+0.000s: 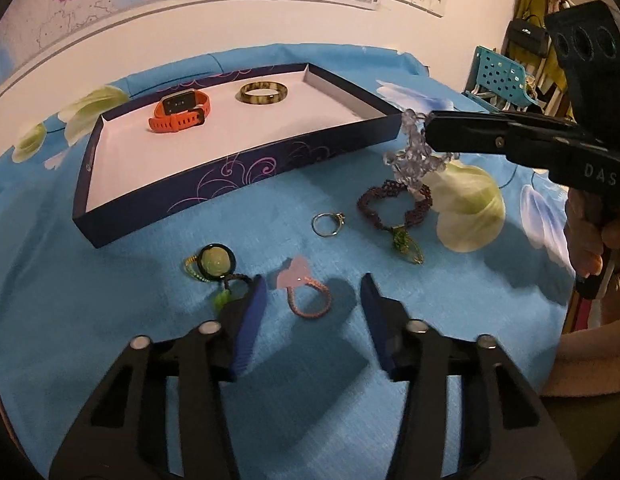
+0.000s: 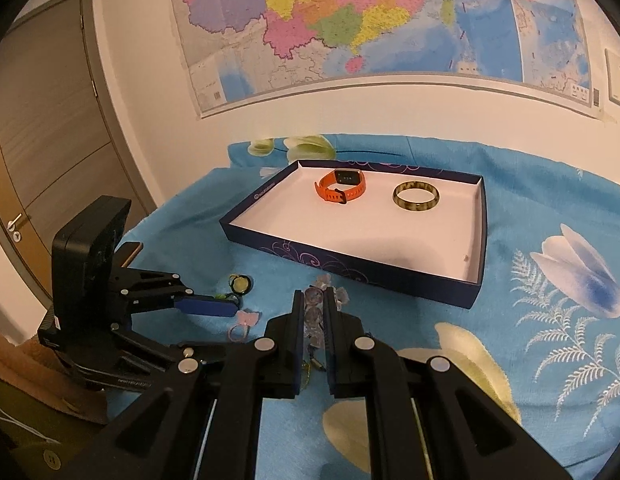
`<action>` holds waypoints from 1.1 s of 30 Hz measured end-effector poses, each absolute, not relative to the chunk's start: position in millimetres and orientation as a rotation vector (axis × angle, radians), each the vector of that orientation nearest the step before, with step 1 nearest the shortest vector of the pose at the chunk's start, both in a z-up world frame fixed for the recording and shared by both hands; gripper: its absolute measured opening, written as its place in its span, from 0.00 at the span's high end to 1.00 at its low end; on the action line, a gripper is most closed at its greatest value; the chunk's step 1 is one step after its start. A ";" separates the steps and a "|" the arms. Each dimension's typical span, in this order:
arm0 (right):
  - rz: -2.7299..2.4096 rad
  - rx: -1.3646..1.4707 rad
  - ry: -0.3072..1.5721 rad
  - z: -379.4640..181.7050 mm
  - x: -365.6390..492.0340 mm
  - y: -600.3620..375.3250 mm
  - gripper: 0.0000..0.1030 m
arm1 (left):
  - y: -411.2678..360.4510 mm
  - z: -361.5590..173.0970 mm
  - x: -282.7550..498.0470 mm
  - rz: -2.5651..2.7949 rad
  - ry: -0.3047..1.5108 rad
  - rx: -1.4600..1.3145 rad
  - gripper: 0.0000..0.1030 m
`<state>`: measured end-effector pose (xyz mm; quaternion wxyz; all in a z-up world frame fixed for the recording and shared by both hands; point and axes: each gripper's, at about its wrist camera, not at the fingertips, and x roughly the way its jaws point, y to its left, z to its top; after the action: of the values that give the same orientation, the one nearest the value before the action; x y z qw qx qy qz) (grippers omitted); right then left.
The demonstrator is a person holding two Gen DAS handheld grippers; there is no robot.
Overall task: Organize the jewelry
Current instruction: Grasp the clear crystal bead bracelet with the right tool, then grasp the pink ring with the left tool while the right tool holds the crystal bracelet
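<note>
Blue floral cloth (image 1: 110, 360) covered the table; wall map (image 2: 350, 20) behind.

Dark blue box lid used as tray (image 1: 238, 176), white inside. It held an orange smartwatch (image 1: 180, 112) and, well apart to its right, a mottled amber bangle (image 1: 264, 93). Both lay flat near the far wall of the tray.

R gripper (image 1: 424, 128) was off the cloth, beside the tray's near-right corner, jaws pressed together on a clear bead bracelet (image 1: 412, 156). Beads dangled below the tips; in the R wrist view the beads (image 2: 315, 308) sat pinched between the pads. A hand (image 1: 594, 236) gripped the handle at the frame's right edge.

L gripper (image 1: 314, 292) was low over the cloth, jaws partly spread, nothing pinched. A pink braided ring w/ pale pink charm (image 1: 304, 290) lay on the cloth between the fingers; pads not touching it, as far as could be told.

Loose on cloth, outside the tray:
- round pale green pendant in a dark rim (image 1: 216, 262), just beside the L finger, w/ cord and green tassel
- thin metal ring w/ small stone (image 1: 328, 224), centre
- dark purple bead bracelet w/ green charm (image 1: 394, 208), right of the ring, under the hanging clear beads
</note>
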<state>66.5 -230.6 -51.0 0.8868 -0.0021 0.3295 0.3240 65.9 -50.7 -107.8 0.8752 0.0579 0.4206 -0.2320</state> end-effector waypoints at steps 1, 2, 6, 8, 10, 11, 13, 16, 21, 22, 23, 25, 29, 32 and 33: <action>0.673 -0.002 0.686 -51.3 66.1 -230.7 0.93 | -49.5 -108.0 66.8 -0.480 0.879 0.117 0.65; 0.674 0.000 0.687 -51.4 66.3 -231.1 0.93 | -48.5 -107.7 67.2 -0.478 0.878 0.112 0.68; 0.671 0.010 0.690 -52.5 66.7 -232.0 0.93 | -43.6 -107.8 69.1 -0.481 0.883 0.083 0.79; 0.671 0.015 0.692 -53.1 67.4 -232.2 0.93 | -44.2 -107.4 67.8 -0.477 0.881 0.084 0.80; 0.672 0.016 0.694 -53.3 68.0 -232.1 0.93 | -44.4 -106.8 67.6 -0.475 0.877 0.087 0.90; 0.674 0.018 0.693 -53.1 67.9 -232.3 0.92 | -43.8 -106.5 67.8 -0.482 0.879 0.081 0.91; 0.674 0.018 0.689 -52.4 67.6 -232.6 0.93 | -42.6 -106.1 68.1 -0.484 0.876 0.075 0.91; 0.671 0.023 0.682 -50.6 67.5 -234.1 0.93 | -41.3 -106.0 68.4 -0.483 0.875 0.068 0.91; 0.672 0.025 0.683 -50.3 70.0 -233.2 0.93 | -42.3 -106.8 70.0 -0.482 0.885 0.073 0.90; 0.673 0.026 0.685 -50.0 70.4 -233.5 0.93 | -42.8 -106.8 70.5 -0.483 0.887 0.074 0.89; 0.674 0.026 0.686 -50.4 70.8 -233.1 0.93 | -42.7 -106.7 70.9 -0.483 0.887 0.074 0.89; 0.676 0.029 0.688 -50.5 71.5 -232.8 0.93 | -42.8 -107.0 71.3 -0.485 0.889 0.069 0.89; 0.675 0.032 0.690 -51.0 71.5 -234.0 0.93 | -40.2 -106.9 72.6 -0.481 0.888 0.056 0.90; 0.672 0.036 0.686 -49.9 71.7 -235.2 0.93 | -40.2 -105.8 71.8 -0.479 0.881 0.057 0.91; 0.671 0.038 0.684 -49.4 71.8 -235.8 0.93 | -39.8 -105.0 71.3 -0.479 0.875 0.058 0.93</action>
<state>71.8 -235.8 -49.4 0.8872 0.0181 0.3290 0.3230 71.3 -39.8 -105.0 0.8777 0.0276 0.4197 -0.2296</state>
